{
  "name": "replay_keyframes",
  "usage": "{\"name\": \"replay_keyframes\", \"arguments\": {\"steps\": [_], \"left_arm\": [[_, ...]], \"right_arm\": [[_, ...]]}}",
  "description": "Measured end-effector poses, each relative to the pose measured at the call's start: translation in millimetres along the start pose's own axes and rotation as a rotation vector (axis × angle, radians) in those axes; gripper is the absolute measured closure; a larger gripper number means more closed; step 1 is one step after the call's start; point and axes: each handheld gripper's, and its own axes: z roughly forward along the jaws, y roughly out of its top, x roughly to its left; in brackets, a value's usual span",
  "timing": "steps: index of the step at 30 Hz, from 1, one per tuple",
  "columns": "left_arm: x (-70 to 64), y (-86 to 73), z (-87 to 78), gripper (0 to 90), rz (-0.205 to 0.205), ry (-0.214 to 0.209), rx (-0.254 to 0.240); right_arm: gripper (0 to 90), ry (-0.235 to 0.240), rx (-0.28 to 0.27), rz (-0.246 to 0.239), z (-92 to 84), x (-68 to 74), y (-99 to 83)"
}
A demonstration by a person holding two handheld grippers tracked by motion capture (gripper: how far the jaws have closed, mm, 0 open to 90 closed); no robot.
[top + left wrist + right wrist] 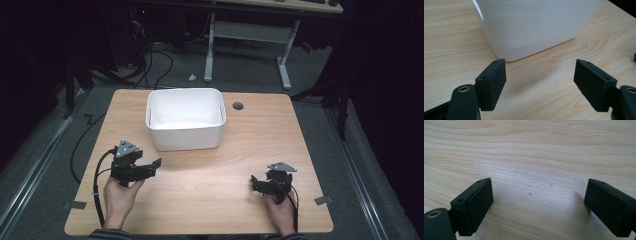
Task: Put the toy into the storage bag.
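Note:
A white plastic tub (185,119) stands on the wooden table (240,145) toward the back middle; its inside looks empty in the high view. My left gripper (150,169) is held at the front left, a short way from the tub's near left corner, and it is open. Its jaws frame the tub's wall (534,27) with nothing between them (540,82). At the front right, my right gripper (256,184) is open too, held low over bare wood (537,207), pointing left.
A round dark cable hole (238,105) sits in the tabletop right of the tub. Behind the table stand a white desk frame (247,45) and loose cables (150,60) on the grey floor. Tape marks (324,200) lie by the front corners.

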Motion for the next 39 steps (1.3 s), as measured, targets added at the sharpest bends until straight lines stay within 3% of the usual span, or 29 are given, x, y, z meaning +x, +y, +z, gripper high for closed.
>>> {"name": "replay_keyframes", "arguments": {"steps": [17, 25, 39], "left_arm": [[-4.9, -19.2, 17.7, 26.3, -0.006, -0.009, 0.02], [-7.8, -33.1, 29.5, 25.9, -0.032, -0.021, 0.035], [-13.5, -43.7, 45.0, 25.9, -0.016, -0.004, 0.069]], "right_arm": [[8.1, 0.002, -0.001, -0.003, -0.1, 0.1, -0.2], [8.1, 0.002, -0.001, -0.003, -0.2, 0.2, -0.3], [8.1, 0.001, -0.002, -0.004, -0.3, 0.3, -0.4]]}}
